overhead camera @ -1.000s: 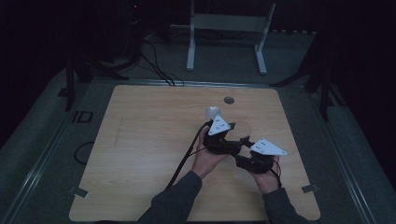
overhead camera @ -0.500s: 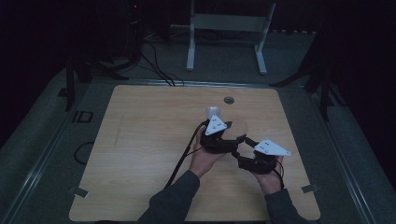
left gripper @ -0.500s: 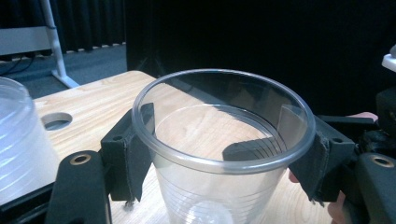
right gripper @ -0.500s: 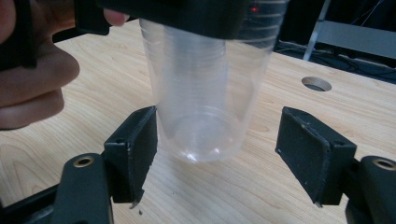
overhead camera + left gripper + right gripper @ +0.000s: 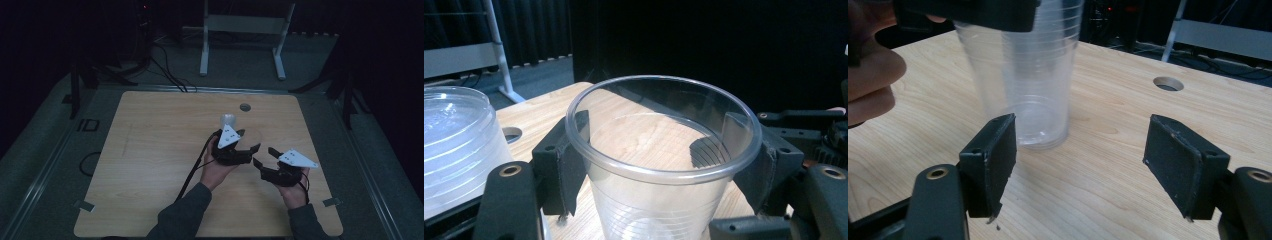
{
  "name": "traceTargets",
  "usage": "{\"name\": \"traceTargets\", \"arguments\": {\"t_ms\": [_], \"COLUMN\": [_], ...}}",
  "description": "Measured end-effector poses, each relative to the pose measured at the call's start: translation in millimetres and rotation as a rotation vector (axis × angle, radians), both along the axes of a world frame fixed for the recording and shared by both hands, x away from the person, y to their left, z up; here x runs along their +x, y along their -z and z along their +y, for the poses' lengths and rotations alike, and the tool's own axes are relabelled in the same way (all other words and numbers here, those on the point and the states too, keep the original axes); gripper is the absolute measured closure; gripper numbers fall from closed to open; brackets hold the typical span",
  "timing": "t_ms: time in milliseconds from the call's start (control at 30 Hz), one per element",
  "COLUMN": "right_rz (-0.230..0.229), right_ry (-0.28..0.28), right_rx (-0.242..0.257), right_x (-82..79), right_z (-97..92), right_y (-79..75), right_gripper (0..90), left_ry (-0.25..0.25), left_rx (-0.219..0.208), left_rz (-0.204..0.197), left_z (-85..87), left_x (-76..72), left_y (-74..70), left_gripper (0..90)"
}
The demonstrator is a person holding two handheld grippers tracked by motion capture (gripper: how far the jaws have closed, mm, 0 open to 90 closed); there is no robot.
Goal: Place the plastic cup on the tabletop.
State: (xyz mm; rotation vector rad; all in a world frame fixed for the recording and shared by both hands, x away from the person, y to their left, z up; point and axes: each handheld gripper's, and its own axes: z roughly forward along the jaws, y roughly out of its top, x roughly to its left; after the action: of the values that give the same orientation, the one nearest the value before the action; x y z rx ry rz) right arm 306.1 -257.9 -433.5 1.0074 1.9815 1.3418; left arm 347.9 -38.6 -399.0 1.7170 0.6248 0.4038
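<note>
Scene: A person worked two hand-held tongs over a wooden worktop (image 5: 150, 150) in a dark room, forearms entering from the near edge.

Left tongs: The left tongs (image 5: 664, 150) were clamped on a clear plastic cup (image 5: 659, 165), one black pad on either side just under its rim.

Cup: It stood upright, its base on or just above the worktop right of centre; the right tongs' camera saw it as a ribbed cup (image 5: 1020, 75) that might have been more than one nested together, though that could not be told for certain.

Second cup: Another clear cup (image 5: 459, 150) stood just to the left in the left tongs' camera; from above it showed as a pale cup (image 5: 228, 121) on the far side of the left tongs (image 5: 245, 145).

Right tongs: The right tongs (image 5: 1088, 165) had just been opening and stood wide apart, nothing between them, near the cup's base but clear of it.

Done: One cup appeared secured and steadied by the left tongs.

Left: The right tongs still had nothing in them; any pulling apart, stacking or moving of the cups seemed yet to come.

Also seen: A round hole (image 5: 245, 107) in the far worktop.
</note>
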Motion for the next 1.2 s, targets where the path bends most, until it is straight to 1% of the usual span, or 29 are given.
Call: {"name": "traceTargets", "arguments": {"t_ms": [233, 400, 567, 767, 867, 967, 1200], "right_rz": [-0.005, -0.002, -0.007, -0.006, -0.007, -0.012, -0.017], "right_ry": [0.018, 0.025, 0.030, 0.042, 0.049, 0.052, 0.064], "right_rx": [0.010, 0.013, 0.016, 0.025, 0.028, 0.031, 0.036], "right_x": [0.7, 0.4, 0.4, 1.3, 1.3, 0.6, 0.6], "right_z": [-6.7, -8.9, -10.2, -13.2, -14.9, -16.2, -18.9], "right_y": [-1.6, -0.9, -1.7, -2.0, -2.2, -3.1, -4.1], "right_gripper": [28.8, 28.9, 28.9, 28.9, 28.9, 29.0, 29.0], "left_ry": [0.000, -0.001, -0.006, -0.014, -0.009, -0.006, -0.005], "left_rx": [0.005, 0.008, 0.010, 0.004, -0.004, 0.002, -0.001], "left_rz": [-0.020, -0.019, -0.031, -0.047, -0.058, -0.068, -0.076], "left_z": [-0.5, 0.5, 2.2, 2.6, 2.1, 1.8, 1.4], "left_x": [-1.8, -2.6, -3.6, -3.9, -5.4, -6.7, -8.7], "left_y": [1.0, 2.2, 3.4, 5.1, 6.2, 6.2, 5.9], "left_gripper": [29.3, 29.2, 29.2, 29.3, 29.2, 29.2, 29.3]}}
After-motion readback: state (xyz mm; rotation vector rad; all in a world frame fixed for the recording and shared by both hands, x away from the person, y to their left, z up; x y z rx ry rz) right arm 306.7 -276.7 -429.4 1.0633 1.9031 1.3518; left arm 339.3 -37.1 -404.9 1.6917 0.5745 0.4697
